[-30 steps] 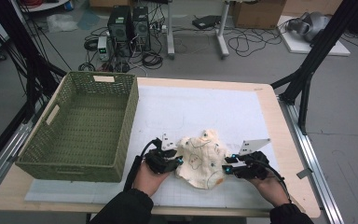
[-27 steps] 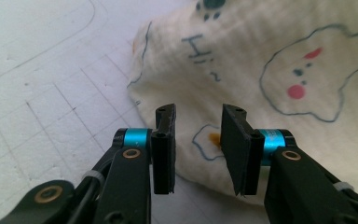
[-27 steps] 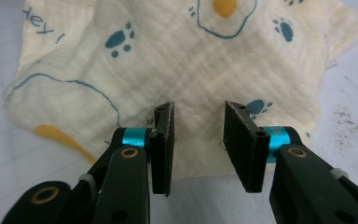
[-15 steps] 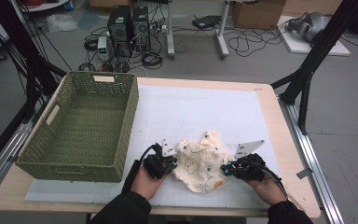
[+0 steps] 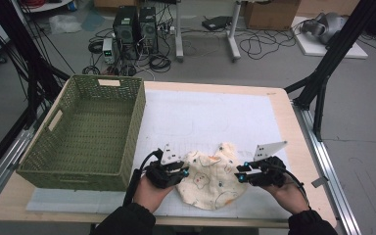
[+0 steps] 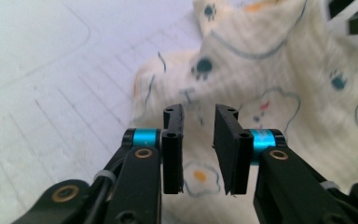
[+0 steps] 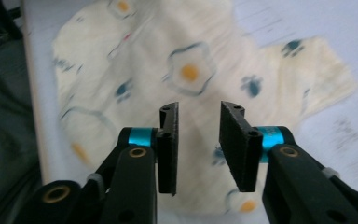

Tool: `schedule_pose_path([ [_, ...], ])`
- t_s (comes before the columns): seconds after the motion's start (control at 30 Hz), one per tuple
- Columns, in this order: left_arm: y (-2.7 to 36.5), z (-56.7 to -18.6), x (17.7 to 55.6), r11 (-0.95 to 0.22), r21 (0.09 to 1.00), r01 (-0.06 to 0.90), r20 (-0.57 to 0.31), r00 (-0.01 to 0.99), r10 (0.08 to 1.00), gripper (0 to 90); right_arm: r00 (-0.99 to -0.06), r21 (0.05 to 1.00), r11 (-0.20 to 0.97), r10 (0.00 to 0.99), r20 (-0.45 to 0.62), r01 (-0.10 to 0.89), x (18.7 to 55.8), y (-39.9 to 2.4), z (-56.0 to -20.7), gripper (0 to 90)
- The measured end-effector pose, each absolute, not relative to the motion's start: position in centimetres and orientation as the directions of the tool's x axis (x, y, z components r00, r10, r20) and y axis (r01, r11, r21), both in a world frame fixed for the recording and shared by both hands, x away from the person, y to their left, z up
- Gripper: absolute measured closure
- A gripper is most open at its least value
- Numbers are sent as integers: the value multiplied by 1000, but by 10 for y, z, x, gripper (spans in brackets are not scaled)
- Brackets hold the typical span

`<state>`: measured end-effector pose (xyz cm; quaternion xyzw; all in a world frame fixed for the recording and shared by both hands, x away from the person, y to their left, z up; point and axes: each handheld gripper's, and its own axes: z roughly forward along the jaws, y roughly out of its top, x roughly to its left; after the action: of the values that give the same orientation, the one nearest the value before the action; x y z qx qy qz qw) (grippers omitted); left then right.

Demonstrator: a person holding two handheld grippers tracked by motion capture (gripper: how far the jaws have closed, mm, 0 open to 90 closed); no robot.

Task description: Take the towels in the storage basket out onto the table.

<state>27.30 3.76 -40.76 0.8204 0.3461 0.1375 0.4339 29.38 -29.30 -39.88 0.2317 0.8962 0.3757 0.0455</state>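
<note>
Looking down from the high view, a person's two hands came in at the near edge of the table (image 5: pixel 279 105), each one holding a gripper. The left gripper (image 5: pixel 181 172) sat at the left edge of a small cream cloth (image 5: pixel 210 178), and the right gripper (image 5: pixel 242 177) sat at its right edge. The cloth lay on the white mat (image 5: pixel 210 115), close to the near side of the table and between the two grippers.

The left gripper view came much closer. Its two black jaws stood a little apart with a gap between them. They had just been opening, and nothing was caught in the gap. The cloth (image 6: pixel 270 70) lay just past the jaw tips, and here its pictures could be seen: blue paw prints, a fried egg and wavy blue lines. The cloth looked bumpy and a bit blurred.

The right gripper view showed the same cloth (image 7: pixel 177 56) from the other side, spread out flatter. Its jaws were also a little apart, had just been opening, and held nothing. This view showed a dark sleeve (image 7: pixel 4 135) at the left.

Farther off, the high view showed a green woven basket (image 5: pixel 85 132) on the left part of the table, well apart from the cloth. Past the table, cables and computer boxes (image 5: pixel 134 24) sat on the floor.
</note>
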Motion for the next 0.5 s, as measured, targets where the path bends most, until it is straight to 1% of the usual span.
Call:
schedule_pose_path([
  [0.07, 37, -405, 280, -361, 822, 440, -84, 722, 687, 688, -880, 705, 592, 464, 96, 389, 305, -291, -398, 638],
  [0.2, 31, -408, 298, -336, 824, 456, -110, 710, 695, 666, -857, 713, 565, 505, 101, 416, 328, -287, -401, 600],
  [0.27, 25, -412, 306, -349, 818, 458, -90, 700, 708, 653, -847, 705, 569, 524, 87, 424, 338, -284, -405, 598],
  [0.37, 17, -419, 316, -339, 819, 464, -95, 691, 717, 639, -831, 691, 568, 550, 86, 448, 353, -280, -411, 587],
  [0.43, 11, -426, 321, -362, 800, 479, -88, 690, 719, 634, -822, 680, 567, 562, 92, 464, 361, -277, -415, 586],
  [0.5, 7, -431, 324, -383, 781, 494, -87, 693, 716, 633, -824, 675, 577, 561, 83, 461, 365, -273, -419, 593],
])
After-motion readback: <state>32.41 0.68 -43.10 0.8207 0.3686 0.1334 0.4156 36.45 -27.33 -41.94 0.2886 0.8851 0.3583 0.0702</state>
